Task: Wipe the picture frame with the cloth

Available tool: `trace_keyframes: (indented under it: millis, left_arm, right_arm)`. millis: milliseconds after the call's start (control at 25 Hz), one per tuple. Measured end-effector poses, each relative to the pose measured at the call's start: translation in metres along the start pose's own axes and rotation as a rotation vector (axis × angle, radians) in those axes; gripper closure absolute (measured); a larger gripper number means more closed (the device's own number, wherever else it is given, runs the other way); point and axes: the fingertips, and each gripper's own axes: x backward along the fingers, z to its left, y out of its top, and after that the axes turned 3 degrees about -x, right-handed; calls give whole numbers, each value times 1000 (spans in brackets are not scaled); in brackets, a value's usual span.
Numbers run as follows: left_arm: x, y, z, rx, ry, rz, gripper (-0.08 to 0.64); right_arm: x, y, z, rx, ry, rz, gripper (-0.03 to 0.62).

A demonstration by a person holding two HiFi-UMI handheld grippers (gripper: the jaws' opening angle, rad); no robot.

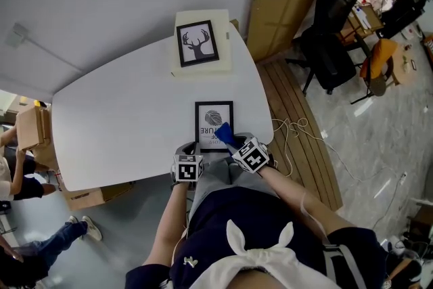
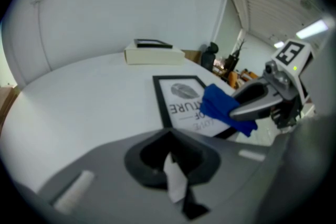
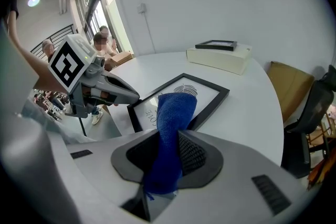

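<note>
A black picture frame (image 1: 212, 117) with a white print lies flat near the front edge of the white table (image 1: 122, 125). My right gripper (image 1: 233, 142) is shut on a blue cloth (image 1: 224, 134), whose free end rests on the frame's lower right part. In the right gripper view the cloth (image 3: 170, 123) stands up from between the jaws in front of the frame (image 3: 210, 93). My left gripper (image 1: 191, 147) sits at the frame's near left corner; its fingers (image 3: 126, 96) look pressed together with nothing between them. The left gripper view has the frame (image 2: 181, 93) and the cloth (image 2: 220, 107) ahead.
A second frame with a deer print (image 1: 198, 42) lies on a cream box (image 1: 203, 70) at the table's far edge. Right of the table are a cardboard panel (image 1: 281, 10), a black office chair (image 1: 331, 37) and a cable (image 1: 298, 128). Cardboard boxes (image 1: 34, 132) and people stand at left.
</note>
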Motion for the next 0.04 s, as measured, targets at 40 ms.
trace_keyframes:
  millis: [40]
  left_arm:
    - [0, 0, 0, 1, 1, -1, 557]
  right_arm:
    - [0, 0, 0, 1, 0, 1, 503]
